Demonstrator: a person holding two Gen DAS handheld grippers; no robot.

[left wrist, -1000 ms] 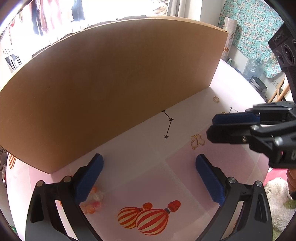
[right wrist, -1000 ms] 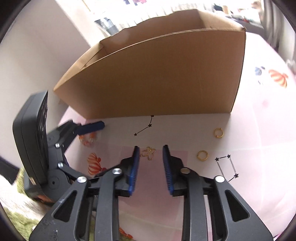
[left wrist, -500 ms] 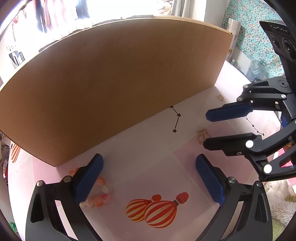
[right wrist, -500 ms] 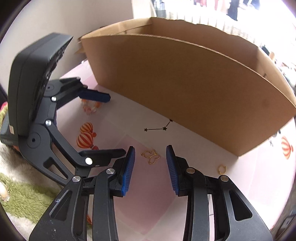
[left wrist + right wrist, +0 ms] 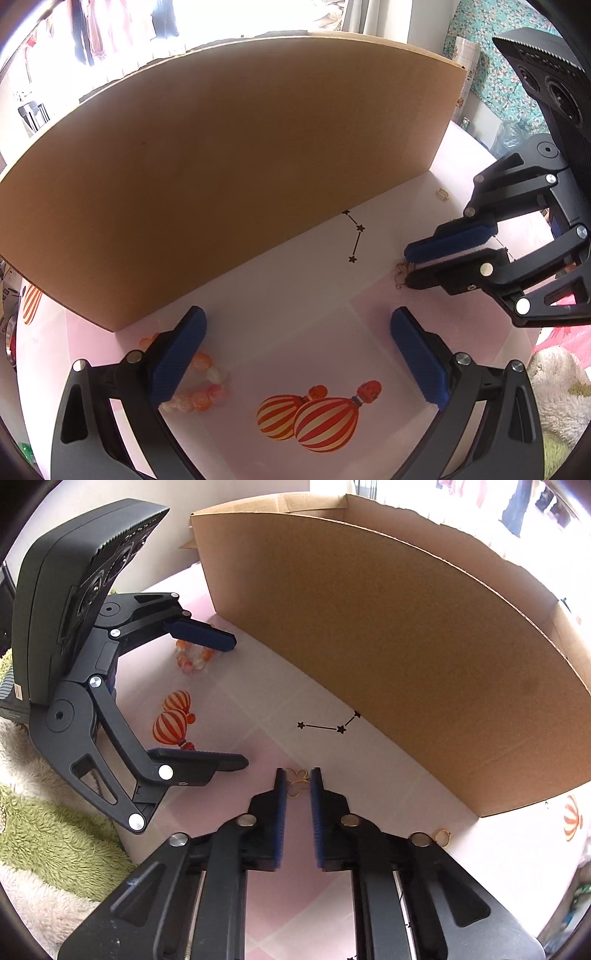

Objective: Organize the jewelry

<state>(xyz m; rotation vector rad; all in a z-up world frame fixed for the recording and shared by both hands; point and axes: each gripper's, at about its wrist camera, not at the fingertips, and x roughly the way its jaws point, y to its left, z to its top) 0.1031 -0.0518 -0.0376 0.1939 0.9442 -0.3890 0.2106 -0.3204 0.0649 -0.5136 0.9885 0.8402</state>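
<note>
Nothing looked sorted yet — every piece of jewelry in view lay loose on the pink patterned table (image 5: 258,686), none of it in the cardboard box (image 5: 406,646) filling the upper right of the right wrist view. The right tool (image 5: 295,775), low in the centre of that view, had its blue pads either side of a thin gold chain (image 5: 298,780) and its jaws were closing; a narrow gap showed, and I couldn't tell whether the pads pressed on the chain yet. In the left wrist view the same chain (image 5: 400,272) sat at the tips of that tool, right of centre. The left tool (image 5: 295,325) hung wide open along the bottom of its own view, gripping nothing, with the orange-and-white bead bracelet (image 5: 201,384) lying just beside its left pad at lower left. A small gold ring (image 5: 442,836) waited at the lower right, near the box's corner. By my reading the first pickup was only under way — chain, bracelet and ring all remained to be put away.
</note>
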